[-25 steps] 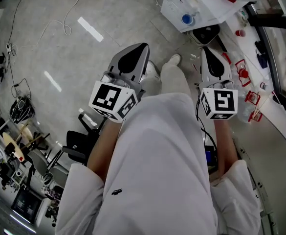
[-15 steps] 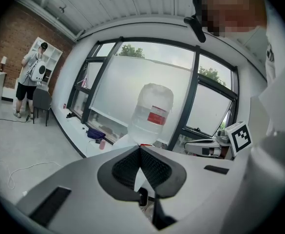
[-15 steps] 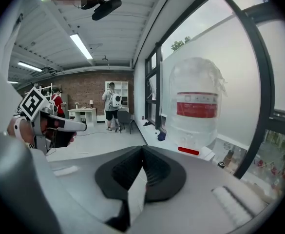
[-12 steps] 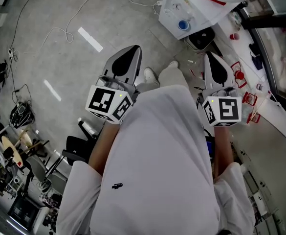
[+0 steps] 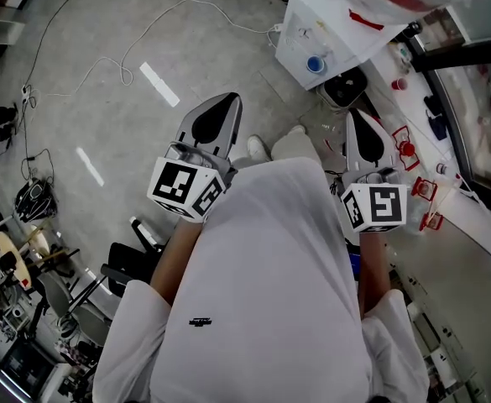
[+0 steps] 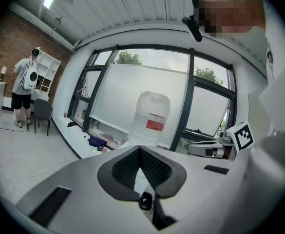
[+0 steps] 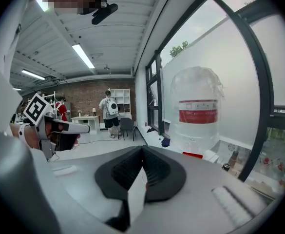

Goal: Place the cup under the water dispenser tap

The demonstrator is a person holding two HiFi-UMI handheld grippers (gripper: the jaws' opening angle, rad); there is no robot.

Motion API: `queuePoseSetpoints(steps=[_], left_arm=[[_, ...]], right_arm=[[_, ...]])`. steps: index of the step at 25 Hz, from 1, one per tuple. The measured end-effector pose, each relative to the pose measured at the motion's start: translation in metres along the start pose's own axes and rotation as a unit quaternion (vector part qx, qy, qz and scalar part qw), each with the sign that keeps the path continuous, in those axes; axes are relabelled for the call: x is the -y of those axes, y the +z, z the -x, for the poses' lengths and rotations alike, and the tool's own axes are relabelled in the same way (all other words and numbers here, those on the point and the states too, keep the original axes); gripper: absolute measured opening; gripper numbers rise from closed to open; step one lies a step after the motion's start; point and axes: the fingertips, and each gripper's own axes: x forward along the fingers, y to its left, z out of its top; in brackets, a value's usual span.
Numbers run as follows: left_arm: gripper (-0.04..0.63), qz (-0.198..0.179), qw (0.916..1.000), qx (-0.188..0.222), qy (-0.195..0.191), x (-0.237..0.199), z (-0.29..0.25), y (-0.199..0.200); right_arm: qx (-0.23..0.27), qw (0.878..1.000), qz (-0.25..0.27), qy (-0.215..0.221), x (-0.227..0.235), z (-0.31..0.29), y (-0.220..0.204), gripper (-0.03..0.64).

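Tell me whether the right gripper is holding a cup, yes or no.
No, the right gripper has its jaws shut tip to tip with nothing between them.

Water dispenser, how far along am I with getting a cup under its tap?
Nothing looks done yet. In hand: nothing. The left gripper and the right gripper are both shut and empty, pointing toward the big water bottle on the dispenser. I can't make out a cup for sure in these views. Left to do: pick up a cup and set it under the tap.
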Motion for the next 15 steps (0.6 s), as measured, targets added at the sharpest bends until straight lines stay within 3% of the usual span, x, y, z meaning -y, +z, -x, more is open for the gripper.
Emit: queuePoseSetpoints(steps=[15], left_arm=[[0.002,-0.007,0.9999,-0.004,-0.007,0.014,0.006,-0.005]], right_arm=[[0.006,1.000,0.012,0.018,-0.014,0.004,0.005,0.011]])
